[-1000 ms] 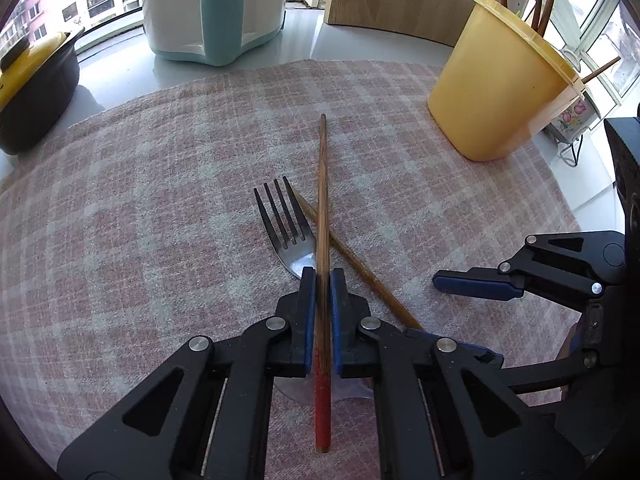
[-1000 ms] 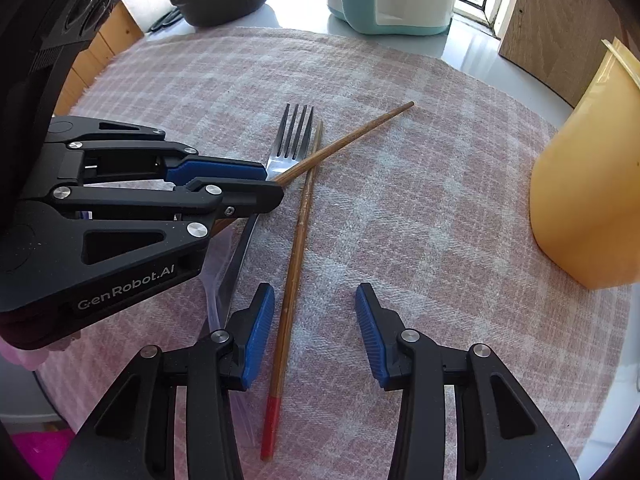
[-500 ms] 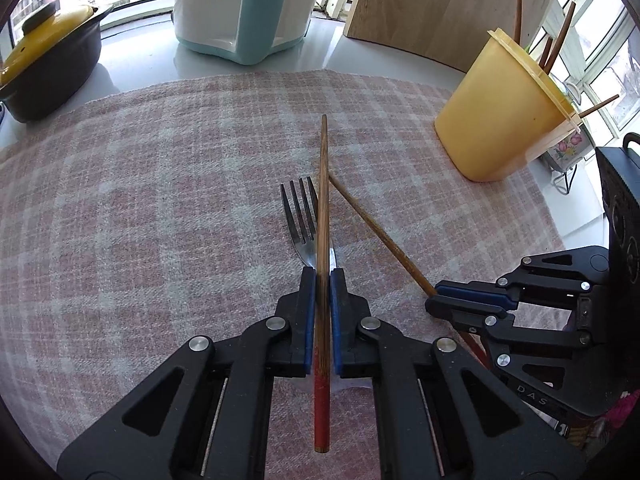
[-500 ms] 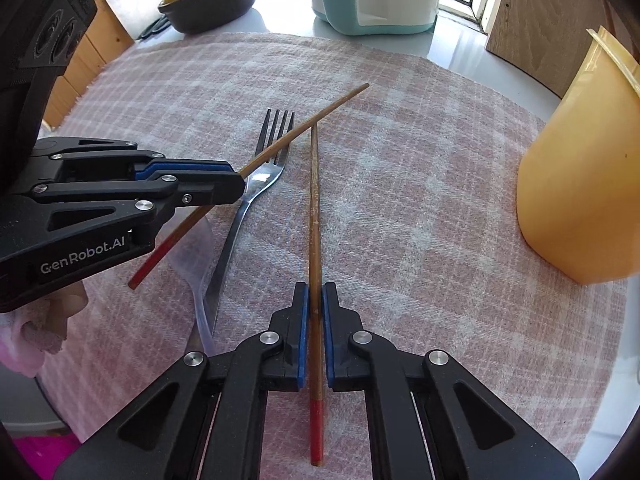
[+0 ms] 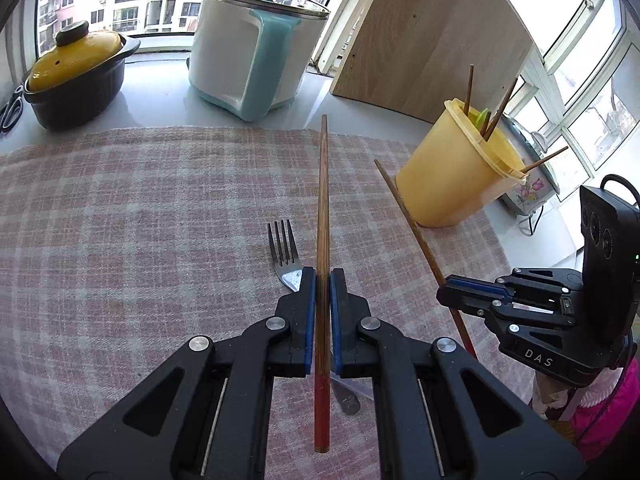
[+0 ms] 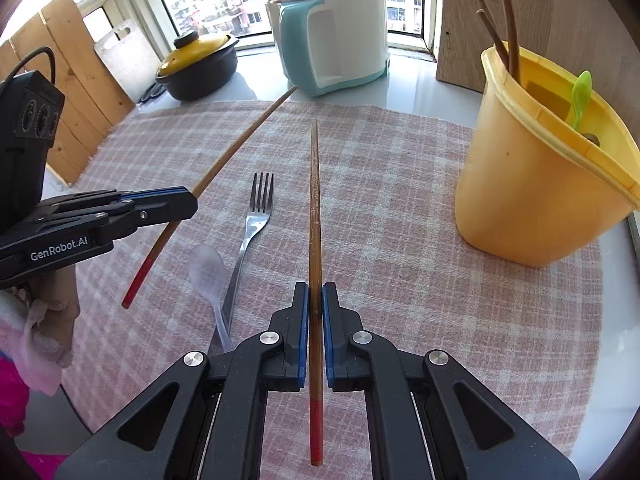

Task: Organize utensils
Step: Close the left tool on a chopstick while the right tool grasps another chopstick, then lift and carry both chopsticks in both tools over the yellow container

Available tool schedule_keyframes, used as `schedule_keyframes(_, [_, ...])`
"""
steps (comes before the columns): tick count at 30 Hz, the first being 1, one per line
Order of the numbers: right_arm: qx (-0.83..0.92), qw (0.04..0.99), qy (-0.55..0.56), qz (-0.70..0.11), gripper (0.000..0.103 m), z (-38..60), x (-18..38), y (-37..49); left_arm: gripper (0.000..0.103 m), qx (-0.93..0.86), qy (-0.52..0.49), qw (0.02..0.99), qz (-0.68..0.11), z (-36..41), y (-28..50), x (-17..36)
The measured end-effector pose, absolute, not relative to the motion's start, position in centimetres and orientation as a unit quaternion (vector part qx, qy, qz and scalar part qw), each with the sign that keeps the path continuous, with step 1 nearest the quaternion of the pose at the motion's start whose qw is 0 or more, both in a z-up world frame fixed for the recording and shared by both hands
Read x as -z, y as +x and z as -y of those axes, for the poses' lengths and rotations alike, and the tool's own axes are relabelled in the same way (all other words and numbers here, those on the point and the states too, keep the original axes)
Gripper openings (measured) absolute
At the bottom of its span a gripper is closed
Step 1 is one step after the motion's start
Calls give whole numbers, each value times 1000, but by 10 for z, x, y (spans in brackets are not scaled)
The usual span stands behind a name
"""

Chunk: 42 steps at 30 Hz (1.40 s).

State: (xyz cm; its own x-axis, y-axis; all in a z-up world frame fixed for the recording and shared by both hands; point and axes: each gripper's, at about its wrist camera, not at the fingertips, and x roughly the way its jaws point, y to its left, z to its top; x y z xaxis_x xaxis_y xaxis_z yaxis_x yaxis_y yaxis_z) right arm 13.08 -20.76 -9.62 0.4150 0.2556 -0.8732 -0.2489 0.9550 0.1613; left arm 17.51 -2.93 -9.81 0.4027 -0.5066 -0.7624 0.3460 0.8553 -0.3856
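Chopsticks, one per hand, both lifted clear of the checked cloth (image 5: 120, 208) on the tabletop. Left gripper (image 5: 323, 276) had its fingers clenched on the left chopstick (image 5: 322, 208), gripped near the red butt end, long axis running straight ahead along the fingers, tip pointing away. Right gripper (image 6: 315, 292) likewise clamped hard on the right chopstick (image 6: 314, 208), same hold, tip forward; its fingers had just been closing, with that stick between them.

Key relation: yellow holder cup (image 6: 532, 184) stood ahead and to the right of both hands, already carrying a few sticks and a green spoon (image 6: 580, 96). Right hand looked nearer to it; in the left wrist view the right chopstick's tip reached just beside the cup's base. My read: both sticks need tipping upright before dropping in.

Fork (image 6: 250, 236) and clear plastic spoon (image 6: 208, 272) lay on the cloth between and below the hands, untouched, not yet sorted.
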Motion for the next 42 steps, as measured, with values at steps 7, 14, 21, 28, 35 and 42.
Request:
schedule_keyframes(7, [-141, 862, 20, -487, 5, 226, 65, 120, 5, 272, -88, 848, -446, 35, 162, 63])
schedule_keyframes(14, [-121, 881, 27, -456, 5, 247, 36, 114, 5, 291, -93, 859, -411, 50, 157, 31])
schedule_keyframes(21, [-102, 897, 39, -427, 5, 272, 13, 113, 5, 312, -96, 863, -385, 79, 161, 10])
schedule_keyframes(28, [-91, 911, 47, -400, 5, 305, -6, 117, 5, 322, -107, 868, -362, 114, 171, -9])
schedule_keyframes(35, [-78, 923, 61, -373, 5, 339, -24, 128, 5, 325, -108, 875, -342, 158, 185, -22])
schedule_keyframes(42, [-76, 929, 73, -355, 5, 367, -34, 146, 5, 324, -114, 881, -326, 199, 205, -29])
